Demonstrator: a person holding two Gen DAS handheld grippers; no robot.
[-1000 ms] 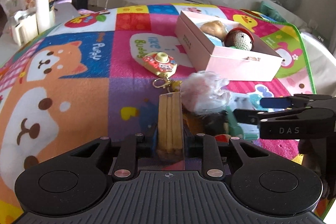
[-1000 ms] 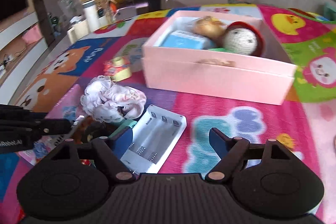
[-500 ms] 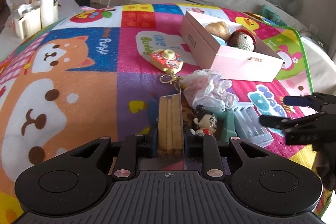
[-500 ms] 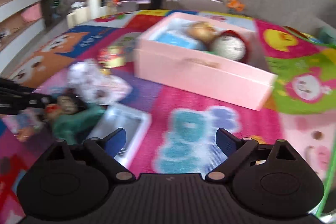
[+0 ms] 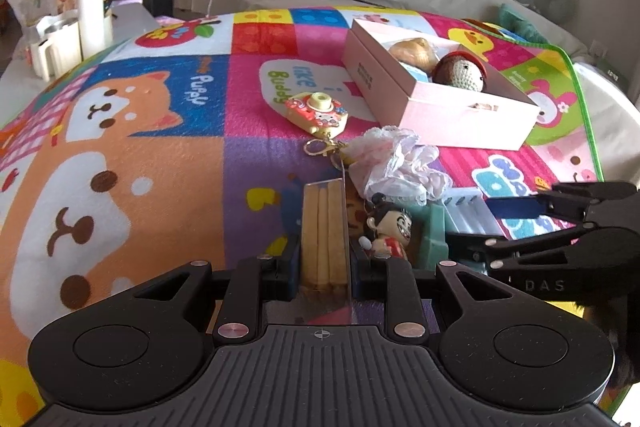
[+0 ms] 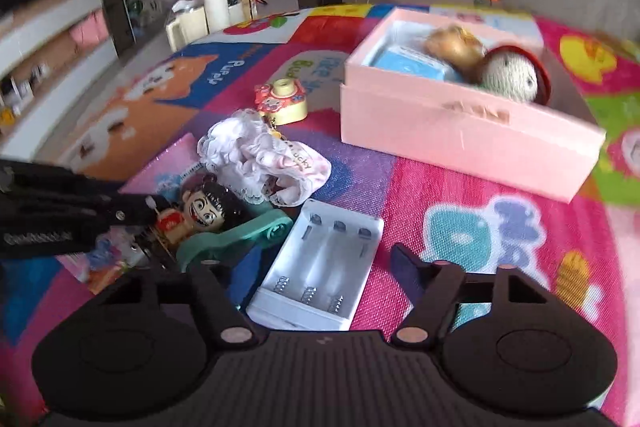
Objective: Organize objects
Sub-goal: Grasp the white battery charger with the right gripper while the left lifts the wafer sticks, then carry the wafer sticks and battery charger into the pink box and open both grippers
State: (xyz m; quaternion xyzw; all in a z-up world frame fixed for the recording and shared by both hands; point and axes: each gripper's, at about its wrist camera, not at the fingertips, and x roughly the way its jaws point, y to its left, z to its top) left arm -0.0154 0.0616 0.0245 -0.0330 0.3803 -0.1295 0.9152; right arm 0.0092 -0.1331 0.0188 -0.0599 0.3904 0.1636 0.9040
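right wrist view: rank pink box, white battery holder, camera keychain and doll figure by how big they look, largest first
1. pink box
2. white battery holder, though nearness to the camera inflates it
3 and 4. camera keychain and doll figure look alike; not ranked.

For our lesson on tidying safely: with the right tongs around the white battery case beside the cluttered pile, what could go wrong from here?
1. The right tongs are closing around the white battery case, whose edge lies against the teal piece; lifting could drag that along.
2. The doll figure and frilly cloth lie close by and might be knocked.
3. The left tongs, shut on a wooden block, sit close; the two could collide.
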